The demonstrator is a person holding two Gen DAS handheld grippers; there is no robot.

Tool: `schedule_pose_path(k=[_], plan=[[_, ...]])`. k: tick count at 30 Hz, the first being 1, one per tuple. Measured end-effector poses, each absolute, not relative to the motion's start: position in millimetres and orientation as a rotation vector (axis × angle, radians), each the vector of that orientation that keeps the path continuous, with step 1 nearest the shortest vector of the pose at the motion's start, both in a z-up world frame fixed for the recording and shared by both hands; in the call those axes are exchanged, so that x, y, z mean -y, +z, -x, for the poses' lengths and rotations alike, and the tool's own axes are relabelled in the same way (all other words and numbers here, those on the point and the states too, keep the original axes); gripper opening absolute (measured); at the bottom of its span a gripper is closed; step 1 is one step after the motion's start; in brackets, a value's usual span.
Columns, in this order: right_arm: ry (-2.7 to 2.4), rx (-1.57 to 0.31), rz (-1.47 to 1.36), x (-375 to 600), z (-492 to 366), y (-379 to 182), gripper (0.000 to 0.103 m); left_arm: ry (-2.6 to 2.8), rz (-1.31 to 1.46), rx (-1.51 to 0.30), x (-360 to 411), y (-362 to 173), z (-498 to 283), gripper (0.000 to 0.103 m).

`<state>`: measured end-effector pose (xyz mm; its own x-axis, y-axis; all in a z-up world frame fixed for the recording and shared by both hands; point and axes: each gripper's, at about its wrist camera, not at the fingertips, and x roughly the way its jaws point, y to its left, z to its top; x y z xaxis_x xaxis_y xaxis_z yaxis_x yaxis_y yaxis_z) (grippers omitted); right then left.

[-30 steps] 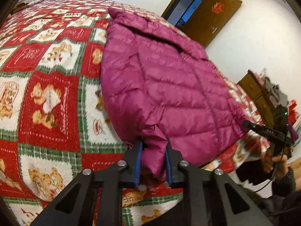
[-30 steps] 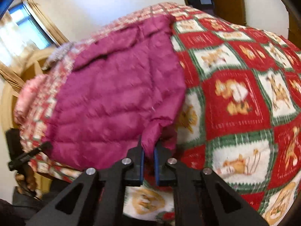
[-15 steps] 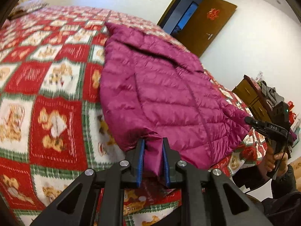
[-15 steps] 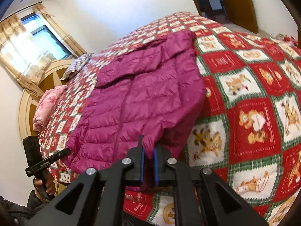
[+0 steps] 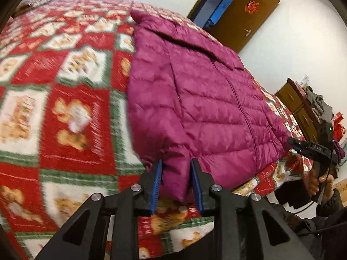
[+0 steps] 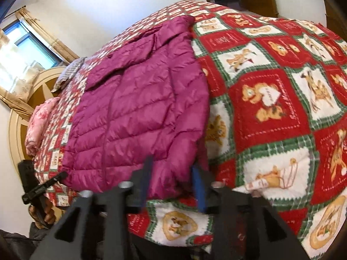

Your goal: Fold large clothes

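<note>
A magenta quilted puffer jacket lies flat on the bed, collar at the far end, hem towards me; it also shows in the right wrist view. My left gripper has its blue-padded jaws parted, and the jacket's near left hem corner still sits between them. My right gripper is open wide, with the near right hem corner lying loose between the jaws. The right gripper also shows at the bed's edge in the left wrist view, and the left gripper in the right wrist view.
The bed carries a red, white and green teddy-bear quilt. A wooden door and a dresser with clothes on it stand to the right. A pink pillow, a wooden headboard and a curtained window are at the left.
Both grippers have opened: the right jaws stand wide apart, the left ones have eased apart around the hem corner. The jacket has settled flat on the bed.
</note>
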<state>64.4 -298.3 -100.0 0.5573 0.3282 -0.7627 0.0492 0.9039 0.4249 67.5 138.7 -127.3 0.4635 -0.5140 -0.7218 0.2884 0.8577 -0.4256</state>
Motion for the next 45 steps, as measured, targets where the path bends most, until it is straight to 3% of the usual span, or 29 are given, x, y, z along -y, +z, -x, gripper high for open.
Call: schedule_pose_path(k=[5, 7, 8, 13, 17, 27, 28, 29, 31, 32, 45], plan=[[0.160, -0.994, -0.424, 299.9, -66.8, -108.3, 0.054, -0.461, 0.289, -0.858, -171.8, -104.1, -63.0, 0.033], [0.155, -1.000, -0.423, 300.6, -70.7, -113.1, 0.052, -0.445, 0.302, -0.842, -178.2, -102.1, -63.6, 0.057], [0.159, -0.998, -0.414, 299.1, -73.6, -114.0, 0.052, -0.436, 0.308, -0.841, -181.1, -103.2, -63.6, 0.062], [0.164, -1.044, -0.348, 285.5, -84.8, -122.7, 0.051, -0.467, 0.339, -0.868, -173.6, -117.7, -64.8, 0.062], [0.145, -1.042, -0.346, 289.3, -82.7, -125.2, 0.020, -0.469, 0.294, -0.950, -151.7, -135.1, -73.0, 0.062], [0.148, -1.015, -0.366, 292.1, -77.0, -123.5, 0.014, -0.476, 0.361, -0.988, -133.2, -148.4, -85.6, 0.070], [0.147, -1.014, -0.365, 291.3, -77.3, -124.1, 0.013, -0.475, 0.370, -0.990, -133.8, -148.0, -86.2, 0.064], [0.151, -1.009, -0.366, 290.9, -76.7, -123.3, 0.012, -0.460, 0.365, -0.987, -134.8, -147.1, -85.9, 0.042], [0.164, -0.987, -0.357, 288.0, -74.8, -117.9, 0.011, -0.448, 0.373, -1.017, -137.0, -149.9, -88.0, 0.014], [0.177, -0.970, -0.347, 286.7, -72.7, -112.9, 0.011, -0.466, 0.421, -1.024, -139.9, -151.6, -88.3, 0.010], [0.286, -0.798, -0.353, 279.9, -49.3, -53.9, 0.010, -0.558, 0.361, -0.818, -138.9, -65.2, -55.9, 0.005]])
